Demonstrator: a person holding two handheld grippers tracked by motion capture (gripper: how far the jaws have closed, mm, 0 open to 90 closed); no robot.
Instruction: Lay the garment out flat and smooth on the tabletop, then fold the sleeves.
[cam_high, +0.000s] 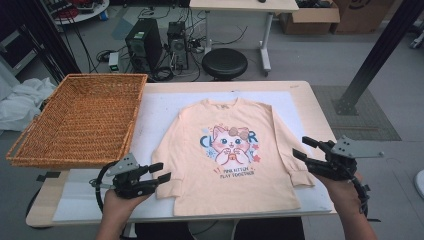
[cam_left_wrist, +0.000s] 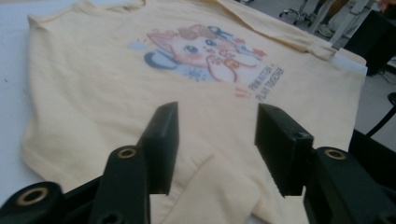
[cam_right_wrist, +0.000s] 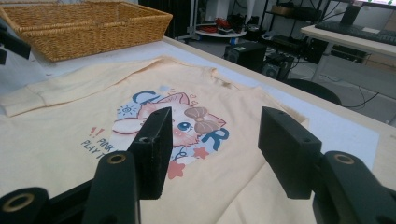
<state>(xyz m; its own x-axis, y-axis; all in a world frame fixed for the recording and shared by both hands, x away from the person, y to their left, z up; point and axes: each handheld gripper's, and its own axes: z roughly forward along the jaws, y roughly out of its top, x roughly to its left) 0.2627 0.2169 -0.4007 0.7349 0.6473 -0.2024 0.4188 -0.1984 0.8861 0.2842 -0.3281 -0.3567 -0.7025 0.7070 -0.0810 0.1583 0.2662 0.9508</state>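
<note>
Both grippers flank the peach shirt (cam_high: 227, 155) spread mid-frame in the high view: left gripper (cam_high: 162, 172) lower left by a cuff, right gripper (cam_high: 305, 147) at right, jaws apart, empty. Left gripper view: shirt fills the centre, jaws gaping over the cuff. Right gripper view: jaws parted above the shirt, wicker basket (cam_right_wrist: 84, 25) upper left.

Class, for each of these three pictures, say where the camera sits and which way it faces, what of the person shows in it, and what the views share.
High view: above the person's side, looking forward and down on the table; forearms, left claw, right claw.
Left gripper view: rides the left claw, looking across the shirt; open jaws.
Right gripper view: rides the right claw, facing the basket; open jaws.
Shared: the shirt's cat print.
</note>
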